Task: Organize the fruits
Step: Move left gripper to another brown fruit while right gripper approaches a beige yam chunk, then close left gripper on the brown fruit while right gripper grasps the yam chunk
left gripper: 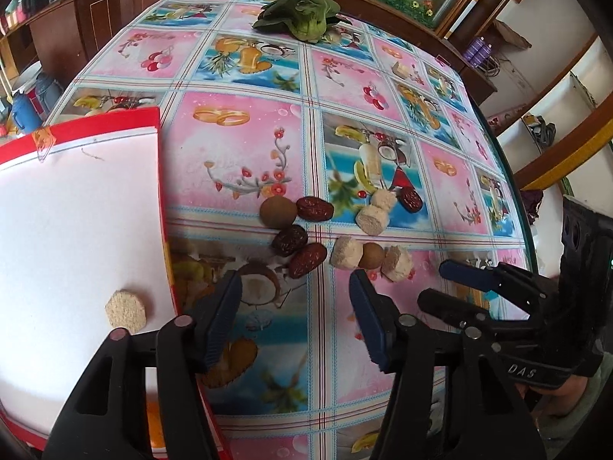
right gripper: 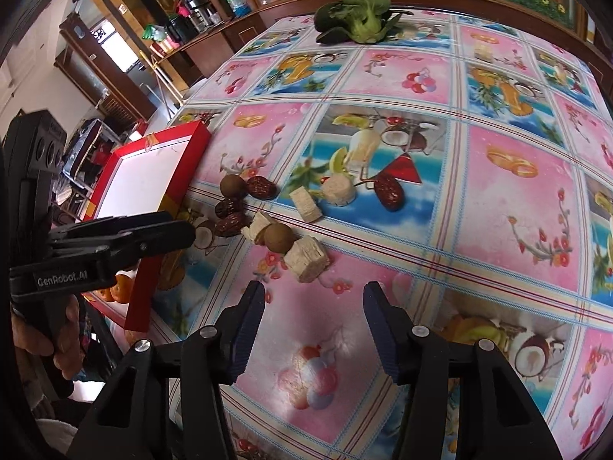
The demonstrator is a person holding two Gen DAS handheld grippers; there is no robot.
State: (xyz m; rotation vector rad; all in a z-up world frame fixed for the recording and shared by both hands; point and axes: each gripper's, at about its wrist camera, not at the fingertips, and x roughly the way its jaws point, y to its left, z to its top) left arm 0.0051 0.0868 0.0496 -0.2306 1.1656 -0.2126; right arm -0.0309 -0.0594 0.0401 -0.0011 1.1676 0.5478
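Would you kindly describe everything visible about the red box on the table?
The red box is a shallow, open rectangular tray, seemingly cardboard, with red walls and a white floor. It lies flat at the table's left side. A scrap of orange tape clings to its far rim. One pale, round, crumbly piece lies on its floor. Neither gripper touches it.
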